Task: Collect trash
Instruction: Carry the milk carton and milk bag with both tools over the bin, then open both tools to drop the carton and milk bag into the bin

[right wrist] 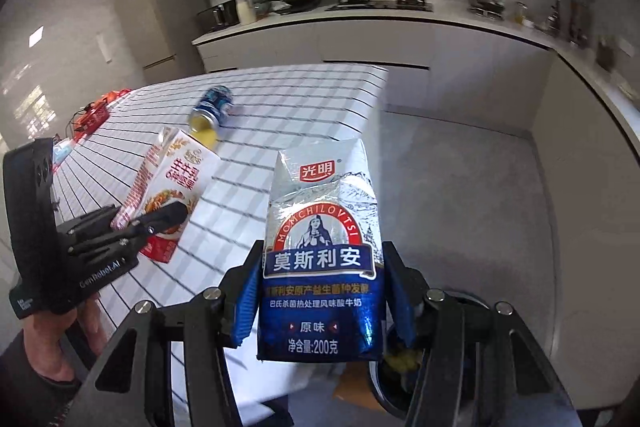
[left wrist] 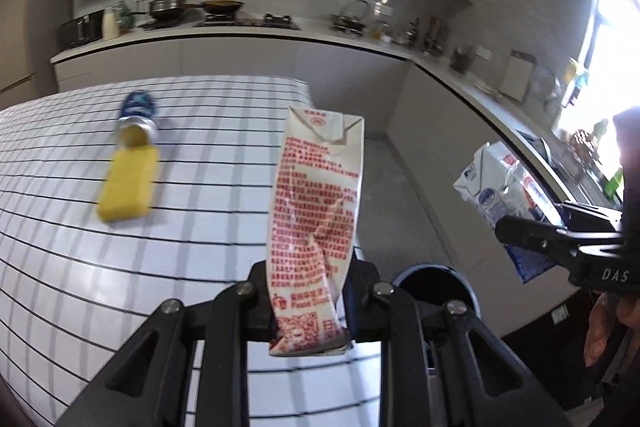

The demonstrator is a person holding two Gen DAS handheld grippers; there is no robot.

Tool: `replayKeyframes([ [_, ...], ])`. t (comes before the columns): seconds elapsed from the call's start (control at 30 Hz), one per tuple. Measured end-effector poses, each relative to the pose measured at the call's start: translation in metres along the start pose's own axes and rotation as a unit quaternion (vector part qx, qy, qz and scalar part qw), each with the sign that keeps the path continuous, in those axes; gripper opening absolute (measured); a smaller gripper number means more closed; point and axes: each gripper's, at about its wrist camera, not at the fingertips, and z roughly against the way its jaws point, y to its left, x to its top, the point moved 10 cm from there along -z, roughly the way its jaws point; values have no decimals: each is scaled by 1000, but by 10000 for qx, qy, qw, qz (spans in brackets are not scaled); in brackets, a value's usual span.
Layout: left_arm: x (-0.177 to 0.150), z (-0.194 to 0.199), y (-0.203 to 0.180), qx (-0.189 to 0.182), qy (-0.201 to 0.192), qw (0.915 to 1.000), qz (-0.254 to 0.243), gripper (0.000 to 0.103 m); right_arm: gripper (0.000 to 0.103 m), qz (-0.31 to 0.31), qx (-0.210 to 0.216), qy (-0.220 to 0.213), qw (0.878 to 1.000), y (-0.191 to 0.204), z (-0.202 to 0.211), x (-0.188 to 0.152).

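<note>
My left gripper (left wrist: pixel 310 307) is shut on a flattened white carton with red print (left wrist: pixel 316 195), which stands upright between the pads. The right wrist view shows this same carton (right wrist: pixel 168 187) in the left gripper (right wrist: pixel 144 215), above the table. My right gripper (right wrist: pixel 320 291) is shut on a blue and silver milk carton (right wrist: pixel 320 259), seen from the left as the blue carton (left wrist: pixel 504 187) in the right gripper (left wrist: pixel 532 219). A dark round bin (left wrist: pixel 436 287) stands on the floor just below both grippers; the bin (right wrist: pixel 400 371) holds some yellowish scraps.
The table (left wrist: pixel 60 235) has a white cloth with a black grid. On it lies a blue can (left wrist: pixel 136 113) on its side with a yellow block (left wrist: pixel 126 183) at its mouth. Red items (right wrist: pixel 96 113) sit at the table's far left end. Kitchen counters run behind and to the right.
</note>
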Motion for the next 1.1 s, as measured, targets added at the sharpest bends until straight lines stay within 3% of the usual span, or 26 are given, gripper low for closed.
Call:
replayKeyframes([
  [0.37, -45, -30, -118, -442, 423, 9973, -407, 24, 57, -458, -259, 326, 9981, -108, 36, -83],
  [0.73, -107, -90, -180, -648, 1171, 9896, -525, 26, 58, -350, -121, 962, 9947, -168, 0, -143],
  [0.77, -113, -101, -183, -700, 1286, 9878, -534, 33, 58, -310, -99, 981, 9946, -171, -3, -144],
  [0.8, -118, -107, -182, -578, 1311, 9878, -603, 48, 60, -239, -42, 971, 9950, -174, -10, -144],
  [0.83, -122, -115, -172, -182, 1342, 9885, -668, 82, 87, -223, -3, 968, 9951, -176, -16, -143],
  [0.87, -122, -117, -162, 63, 1347, 9889, -617, 87, 103, -289, -41, 1026, 9943, -185, -27, -142],
  [0.97, -115, -105, -136, 374, 1252, 9911, -251, 87, 103, -495, -260, 1103, 9923, -210, -41, -143],
  [1.1, -99, -82, -123, 622, 953, 9933, -183, 87, 103, -642, -464, 959, 9922, -220, -38, -135],
])
